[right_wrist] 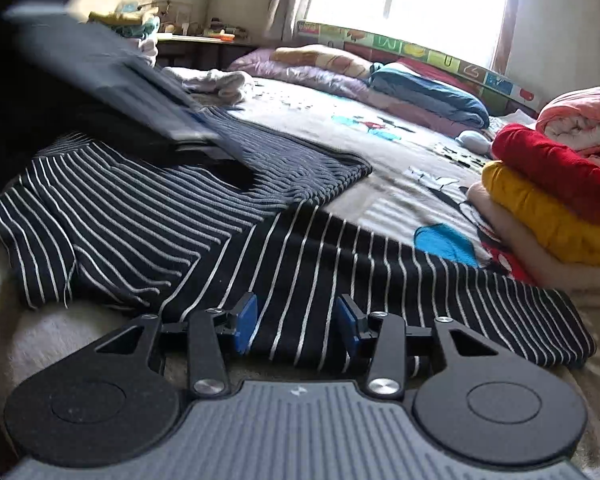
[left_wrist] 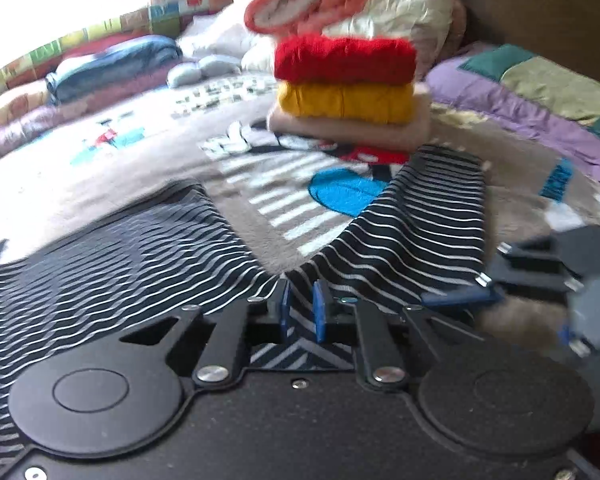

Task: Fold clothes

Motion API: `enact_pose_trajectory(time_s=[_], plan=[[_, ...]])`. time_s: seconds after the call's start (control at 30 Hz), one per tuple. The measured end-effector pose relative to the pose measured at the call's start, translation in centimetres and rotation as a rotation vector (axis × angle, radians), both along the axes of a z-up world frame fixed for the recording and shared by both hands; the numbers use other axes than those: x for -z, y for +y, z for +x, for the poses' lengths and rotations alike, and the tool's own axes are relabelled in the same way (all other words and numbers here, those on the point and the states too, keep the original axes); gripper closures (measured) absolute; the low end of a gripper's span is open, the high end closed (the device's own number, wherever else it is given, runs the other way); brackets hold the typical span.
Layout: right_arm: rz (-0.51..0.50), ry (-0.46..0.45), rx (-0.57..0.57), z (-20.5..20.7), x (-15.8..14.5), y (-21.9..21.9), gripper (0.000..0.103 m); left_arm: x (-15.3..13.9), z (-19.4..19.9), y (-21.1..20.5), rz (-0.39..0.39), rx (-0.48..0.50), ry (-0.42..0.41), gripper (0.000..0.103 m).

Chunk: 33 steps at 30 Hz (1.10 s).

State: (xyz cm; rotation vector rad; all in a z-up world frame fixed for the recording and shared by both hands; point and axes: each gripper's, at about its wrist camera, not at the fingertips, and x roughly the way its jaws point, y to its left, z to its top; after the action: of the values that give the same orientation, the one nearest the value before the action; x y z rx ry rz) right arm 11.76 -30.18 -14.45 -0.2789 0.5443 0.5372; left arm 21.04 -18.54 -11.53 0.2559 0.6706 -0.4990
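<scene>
Striped shirt [left_wrist: 400,240] pinched in left jaws, right jaws parted

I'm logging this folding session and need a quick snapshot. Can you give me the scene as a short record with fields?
surface: bed with cartoon-print blanket
garment in work: black shirt with white stripes, partly folded
left gripper: fingers pinched on striped fabric
right gripper: fingers apart, shirt edge between them, not pressed
finished stack: red sweater on yellow sweater on beige garment

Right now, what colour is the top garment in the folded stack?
Red, above a yellow one; clearest in the right wrist view.
</scene>
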Motion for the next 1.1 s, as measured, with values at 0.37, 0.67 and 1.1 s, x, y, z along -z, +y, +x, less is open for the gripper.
enact_pose_trajectory(time_s=[0.37,0.67,1.1], plan=[[0.057,0.056,-0.019,-0.2,0.4,-0.9,0.056,-0.2,2.3,-5.2,-0.003,0.048,0.061,0.093],[0.126,-0.009,0.054,0.0,-1.1,-4.1,0.058,-0.1,6.1,-8.2,-0.066,0.073,0.136,0.093],[0.242,0.07,0.384,4.7,-0.1,-11.0,0.057,1.7,8.1,-13.8,-0.04,0.141,0.156,0.092]])
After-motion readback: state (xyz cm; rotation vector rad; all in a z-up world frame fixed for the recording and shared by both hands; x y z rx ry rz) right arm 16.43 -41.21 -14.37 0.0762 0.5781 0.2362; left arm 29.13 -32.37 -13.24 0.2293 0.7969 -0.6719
